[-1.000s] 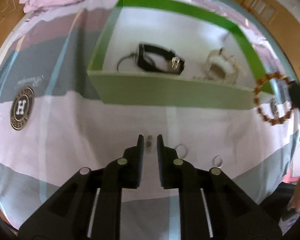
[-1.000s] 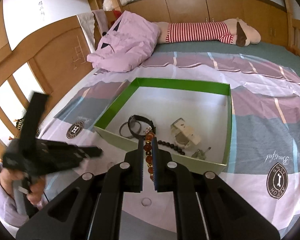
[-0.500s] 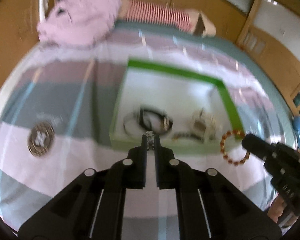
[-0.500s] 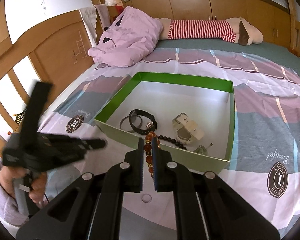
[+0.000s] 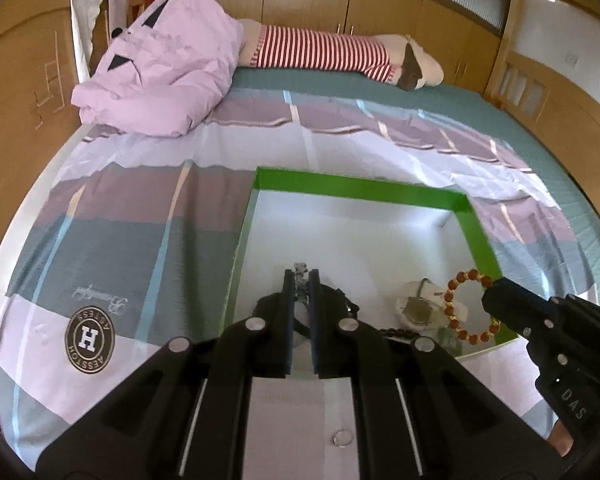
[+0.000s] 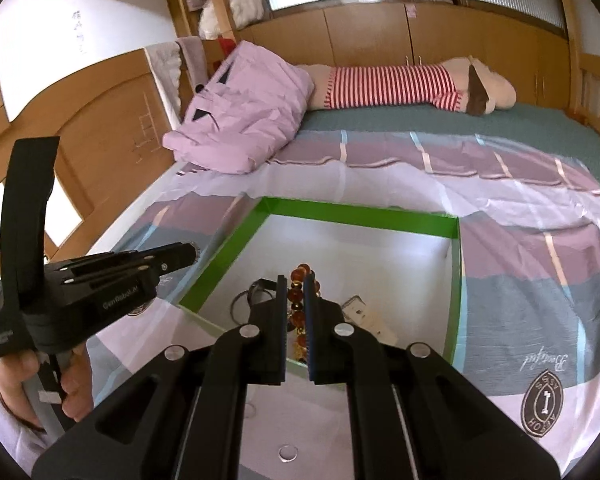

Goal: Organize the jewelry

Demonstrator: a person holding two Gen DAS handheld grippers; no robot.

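Item, left: the left gripper (image 5: pixel 301 280), jaws clamped on a small silvery metal trinket (image 5: pixel 299 270), too small to identify, perhaps an earring or charm. It hangs over the near-left part of the shallow green-walled, white-floored cardboard box (image 5: pixel 360 189) on the bed. Judged very light, rigid and slippery; pinched at the fingertips it could twist out.

Item, centre, on the box floor: a black strap bracelet (image 6: pixel 260 286), thin wire hoops (image 6: pixel 240 302) and a white boxy watch-like piece (image 6: pixel 362 312).

Item, right: the right gripper (image 6: pixel 296 284), jaws closed on a loop of amber-brown round beads (image 5: pixel 470 306), held above the box's near-right corner. Judged light and limp, the beads hard and smooth; gripping across one side of the strand lets the rest dangle.

Item, loose: small metal rings (image 5: pixel 342 438) on the striped bedsheet (image 5: pixel 140 240), flat and awkward to lift.
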